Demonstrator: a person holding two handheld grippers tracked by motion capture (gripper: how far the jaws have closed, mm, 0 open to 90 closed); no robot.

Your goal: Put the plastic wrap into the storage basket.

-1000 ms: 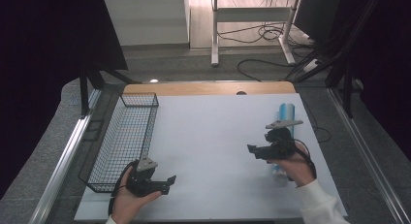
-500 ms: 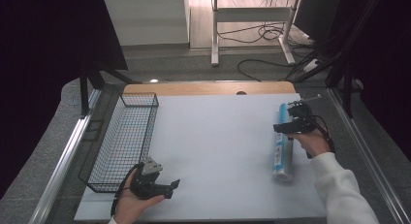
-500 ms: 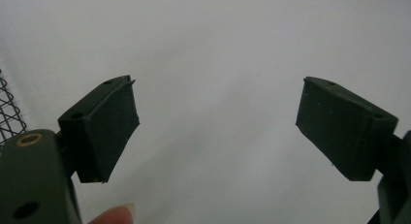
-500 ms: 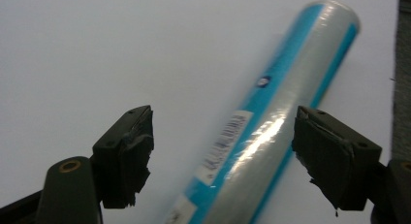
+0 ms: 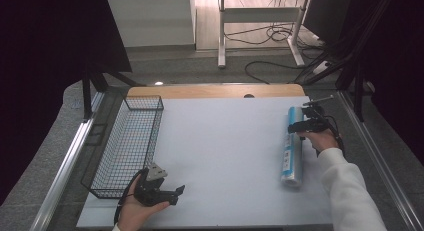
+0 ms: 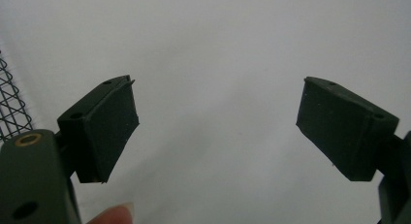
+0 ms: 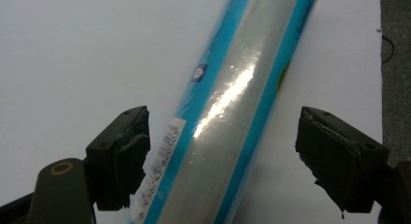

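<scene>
A long roll (image 5: 292, 151) wrapped in blue and silver film lies lengthwise near the table's right side. My right gripper (image 5: 299, 123) hovers at its far end. In the right gripper view the roll (image 7: 232, 103) runs up between the jaws of this gripper (image 7: 220, 161), which have just been opening. The left pad (image 7: 121, 156) is close to the roll's edge and the right pad (image 7: 339, 156) stands well off it. My left gripper (image 5: 176, 195) rests near the front edge beside the basket. It is open, and in the left gripper view there is just white tabletop between its jaws (image 6: 215, 122).
A black wire basket (image 5: 125, 141) stands along the left side of the white table (image 5: 225, 141); its mesh (image 6: 12, 107) shows at the left gripper view's edge. A wooden strip (image 5: 215, 91) borders the far edge. Metal rails run down both sides.
My right hand has moved away from me along the roll, from its near half to its far end. The roll and the left hand have stayed put.
</scene>
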